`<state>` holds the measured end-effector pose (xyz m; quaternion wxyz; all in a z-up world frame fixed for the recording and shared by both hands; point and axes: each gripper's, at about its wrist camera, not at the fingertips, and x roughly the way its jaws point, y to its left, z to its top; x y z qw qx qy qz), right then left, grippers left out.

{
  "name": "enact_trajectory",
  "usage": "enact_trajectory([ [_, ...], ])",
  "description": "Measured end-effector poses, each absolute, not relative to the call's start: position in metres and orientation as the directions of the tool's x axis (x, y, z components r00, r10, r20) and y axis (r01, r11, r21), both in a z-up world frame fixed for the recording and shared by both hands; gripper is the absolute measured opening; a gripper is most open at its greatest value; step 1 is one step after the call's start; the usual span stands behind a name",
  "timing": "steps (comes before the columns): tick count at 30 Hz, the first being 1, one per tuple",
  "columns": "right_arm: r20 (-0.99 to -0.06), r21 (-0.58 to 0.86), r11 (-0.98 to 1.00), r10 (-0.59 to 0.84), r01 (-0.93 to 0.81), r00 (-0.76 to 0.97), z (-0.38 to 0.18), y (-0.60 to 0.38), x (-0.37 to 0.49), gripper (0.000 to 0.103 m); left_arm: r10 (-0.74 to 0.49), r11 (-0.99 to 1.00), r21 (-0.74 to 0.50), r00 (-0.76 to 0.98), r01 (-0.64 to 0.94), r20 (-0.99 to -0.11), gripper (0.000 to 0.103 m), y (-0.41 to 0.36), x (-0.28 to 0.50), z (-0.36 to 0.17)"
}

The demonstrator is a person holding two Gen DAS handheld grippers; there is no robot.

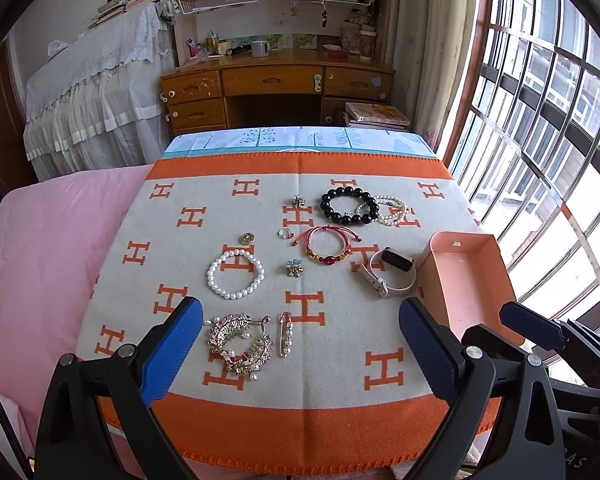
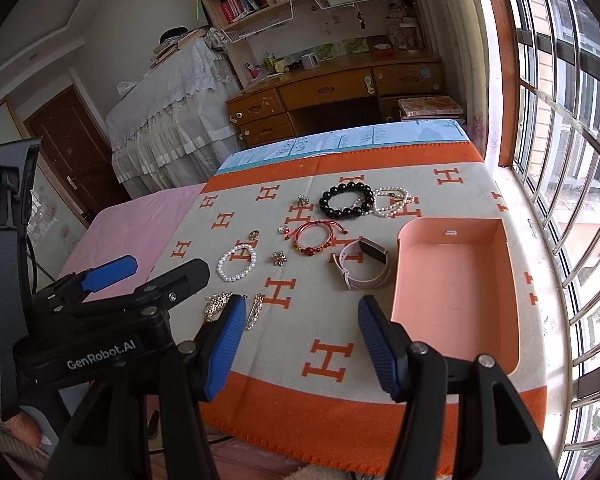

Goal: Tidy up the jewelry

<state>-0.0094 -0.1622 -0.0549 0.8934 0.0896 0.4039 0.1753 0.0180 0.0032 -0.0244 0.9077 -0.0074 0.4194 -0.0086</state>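
Note:
Jewelry lies spread on an orange-and-cream blanket: a white pearl bracelet, a black bead bracelet, a small-pearl bracelet, a red cord bracelet, a pale pink watch, a gold hair comb, a pearl safety pin, a ring and small brooches. An open, empty pink box sits at the right. My left gripper is open above the near edge. My right gripper is open beside the box.
The blanket covers a bed with a pink cover at the left. A barred window runs along the right. A wooden desk with shelves stands beyond the bed. The left gripper's body shows in the right wrist view.

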Motion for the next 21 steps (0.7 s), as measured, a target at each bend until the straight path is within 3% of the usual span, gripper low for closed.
enact_trajectory([
  [10, -0.719, 0.327, 0.9, 0.434, -0.287, 0.542, -0.057, -0.164, 0.016, 0.058, 0.016, 0.999, 0.033, 0.645, 0.015, -0.764, 0.097, 0.0, 0.043, -0.024],
  [21, -0.744, 0.253, 0.92, 0.383, -0.3, 0.547, -0.037, -0.173, 0.074, 0.057, -0.002, 1.0, 0.015, 0.666, 0.02, -0.746, 0.097, 0.023, 0.101, -0.014],
])
